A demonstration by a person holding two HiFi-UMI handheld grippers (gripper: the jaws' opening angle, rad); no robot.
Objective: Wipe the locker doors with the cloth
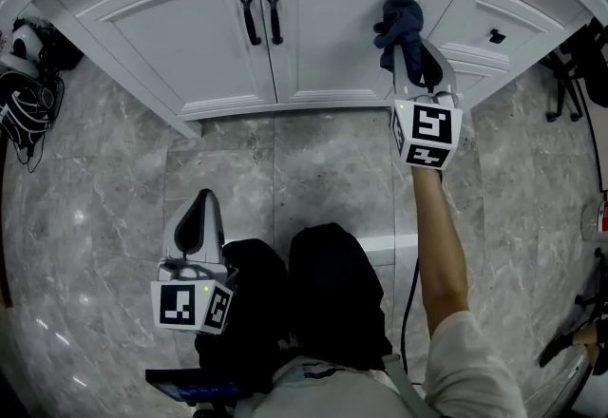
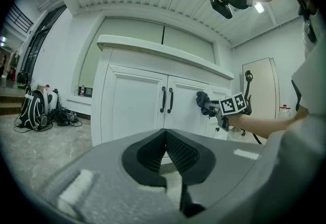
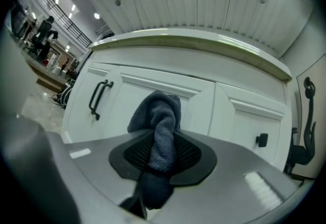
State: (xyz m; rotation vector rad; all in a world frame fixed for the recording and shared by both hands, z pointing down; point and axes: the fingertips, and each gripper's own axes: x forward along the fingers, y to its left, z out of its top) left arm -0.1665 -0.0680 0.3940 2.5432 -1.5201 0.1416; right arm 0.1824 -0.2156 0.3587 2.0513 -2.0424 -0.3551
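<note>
Found the right gripper (image 1: 411, 57) closed to a narrow gap on the cloth (image 3: 161, 116), pinched about mid-length, with a bunched head beyond the fingertips and a short tail hanging back under the jaws. Judged the cloth soft, light and limp: a thick dark-blue terry, unlikely to slip from the ribbed pads, apt to fold over rather than press flat. Judged the present hold sound, best kept close behind the bunched head so that enough fabric met the panel. Saw that head up against the right-hand locker door (image 1: 342, 22), toward its upper right part; could not tell whether in firm contact. Found the left gripper (image 1: 198, 209) low by the person's knees (image 1: 332, 283), well apart from the doors, jaws together with nothing between them.

Farther out, noted two black handles (image 1: 261, 17) at the seam between the right-hand door and the left-hand locker door (image 1: 176, 36), likely to snag loose fabric on a sweep across, and raised panel mouldings likewise. Noted a drawer knob (image 1: 496, 35) to the right, a backpack and cables (image 1: 24, 74) on the marble floor (image 1: 313, 169) at far left, and a black chair (image 1: 570, 74) at far right. Judged none of these in the way.
</note>
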